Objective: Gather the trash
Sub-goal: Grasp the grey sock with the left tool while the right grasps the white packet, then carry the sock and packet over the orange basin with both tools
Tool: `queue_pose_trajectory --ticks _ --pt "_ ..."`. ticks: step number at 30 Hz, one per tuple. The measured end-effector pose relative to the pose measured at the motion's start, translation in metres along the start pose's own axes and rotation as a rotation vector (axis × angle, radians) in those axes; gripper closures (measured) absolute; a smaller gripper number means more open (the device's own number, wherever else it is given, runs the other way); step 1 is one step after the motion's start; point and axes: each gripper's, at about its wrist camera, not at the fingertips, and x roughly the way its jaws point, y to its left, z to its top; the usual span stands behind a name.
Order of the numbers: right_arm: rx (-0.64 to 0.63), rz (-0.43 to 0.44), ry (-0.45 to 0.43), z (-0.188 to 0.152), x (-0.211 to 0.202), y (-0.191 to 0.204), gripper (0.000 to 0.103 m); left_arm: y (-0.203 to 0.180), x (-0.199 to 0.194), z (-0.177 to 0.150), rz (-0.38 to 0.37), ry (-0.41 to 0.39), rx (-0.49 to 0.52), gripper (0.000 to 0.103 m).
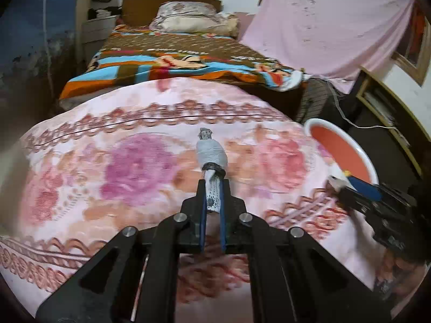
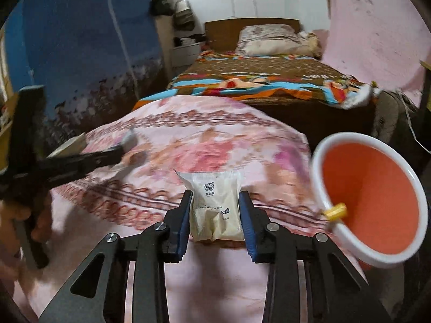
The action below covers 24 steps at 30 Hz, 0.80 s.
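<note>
Floral blanket [image 2: 204,134]; right gripper [image 2: 215,202] clamps white Chinese-printed sachet [image 2: 216,210]; left gripper [image 1: 212,191] pinches grey wrapper [image 1: 211,156].

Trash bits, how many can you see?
3: a grey wrapper in the left tongs, a white packet in the right tongs, a yellow scrap in the orange bowl. More may be hidden.

Yellow scrap [image 2: 336,211] in the bowl [image 2: 350,245] — too blurred to identify.
</note>
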Motion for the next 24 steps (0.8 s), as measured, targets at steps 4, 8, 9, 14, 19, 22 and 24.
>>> queue_pose_trajectory --ticks 4,8,9,14,19,22,24 --pt "0.033 -0.038 0.003 0.000 -0.004 -0.018 0.072 -0.024 0.000 -0.001 -0.041 0.001 0.031 0.103" --pt "0.071 -0.064 0.011 0.000 -0.006 -0.039 0.072 -0.041 -0.001 -0.001 -0.082 -0.005 0.034 0.103" --pt "0.083 -0.064 0.014 -0.001 -0.007 -0.043 0.072 -0.045 -0.001 0.000 -0.092 -0.008 0.031 0.103" --pt "0.113 -0.027 -0.035 -0.005 -0.019 -0.052 0.072 -0.057 -0.005 0.001 -0.129 -0.047 0.013 0.103" --pt "0.076 -0.010 -0.161 0.007 -0.037 -0.049 0.072 -0.068 -0.012 0.001 -0.140 -0.097 0.006 0.103" --pt "0.067 0.016 -0.237 0.024 -0.040 -0.056 0.072 -0.070 -0.015 0.003 -0.142 -0.117 -0.005 0.103" --pt "0.077 0.045 -0.264 0.036 -0.038 -0.063 0.072 -0.069 -0.015 0.005 -0.143 -0.125 -0.013 0.103"
